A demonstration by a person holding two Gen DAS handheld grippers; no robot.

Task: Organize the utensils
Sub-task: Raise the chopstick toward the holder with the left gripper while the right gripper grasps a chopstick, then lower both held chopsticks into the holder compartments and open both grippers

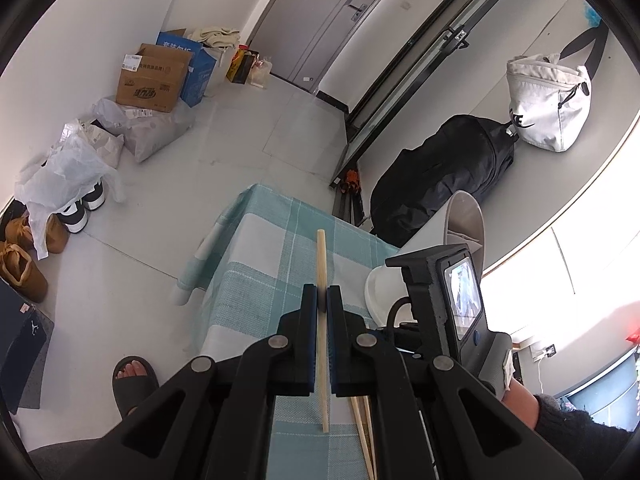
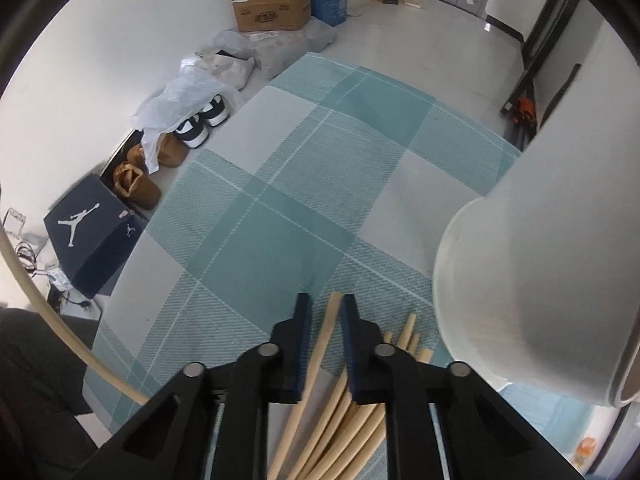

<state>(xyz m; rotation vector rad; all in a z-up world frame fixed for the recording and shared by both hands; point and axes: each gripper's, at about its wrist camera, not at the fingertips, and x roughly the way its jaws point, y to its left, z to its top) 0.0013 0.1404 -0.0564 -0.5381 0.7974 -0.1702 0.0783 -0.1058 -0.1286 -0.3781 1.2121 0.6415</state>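
A teal, pale grey and white checked cloth (image 2: 288, 184) covers the counter. The chopsticks (image 2: 340, 412) are pale tan, like the single chopstick (image 1: 322, 320). The utensil holder (image 2: 540, 272) is white. Both grippers are black with dark blue pads. On the floor, the cardboard box (image 2: 274, 4) is brown, the shoebox (image 2: 94, 236) navy with a white figure, and the sneakers (image 2: 202, 120) black and white.
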